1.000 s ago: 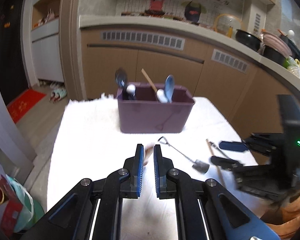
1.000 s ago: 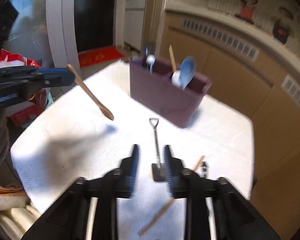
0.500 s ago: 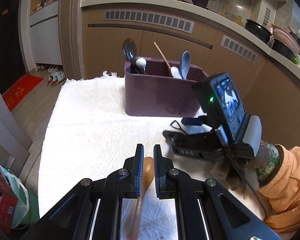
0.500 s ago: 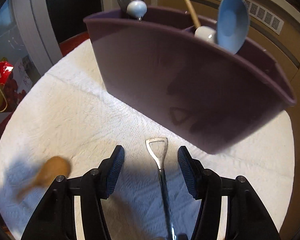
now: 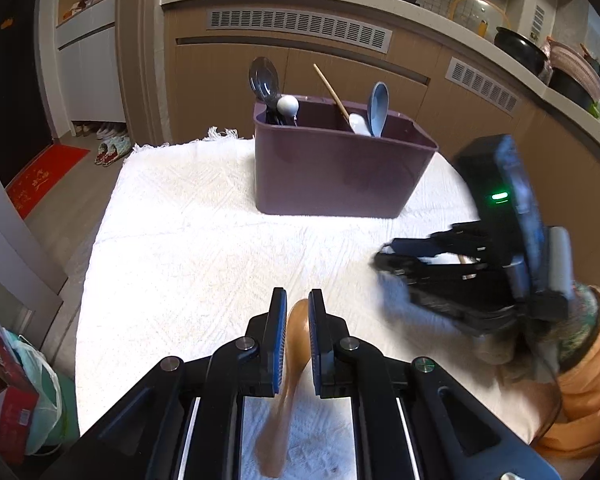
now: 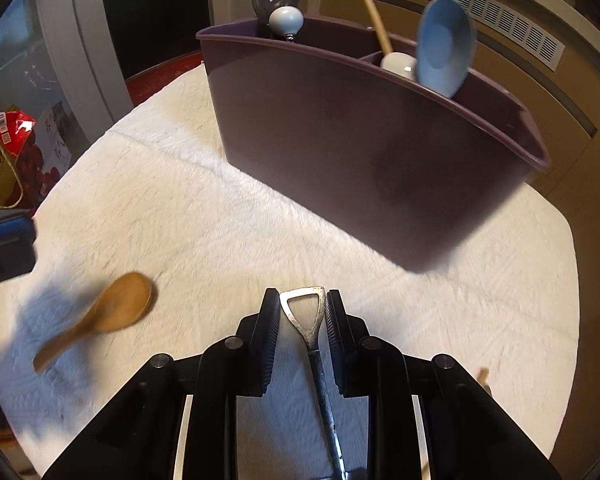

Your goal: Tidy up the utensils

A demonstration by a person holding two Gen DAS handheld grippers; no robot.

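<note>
A purple utensil holder (image 5: 332,176) (image 6: 360,152) stands at the back of the white cloth, with spoons and a wooden stick in it. My left gripper (image 5: 298,294) hangs low over the cloth, its jaws a narrow gap apart and opening. The wooden spoon (image 5: 296,332) (image 6: 100,316) shows blurred in that gap, and the pads do not seem to press on it. My right gripper (image 6: 302,300) (image 5: 382,256) is closing on the metal shovel spoon (image 6: 306,320). Its pads meet both corners of the triangular handle, and the shaft runs back under the gripper.
The white cloth (image 5: 180,240) covers the whole table, whose left edge drops to the floor and bags (image 5: 20,380). A wooden stick end (image 6: 482,374) lies right of the right gripper. A gloved hand and orange sleeve (image 5: 580,380) hold the right gripper. Kitchen cabinets stand behind.
The right gripper came down toward the holder, spread around the shovel spoon's handle and narrowed onto it. The left gripper sank, and the wooden spoon went from its grip down to the cloth.
</note>
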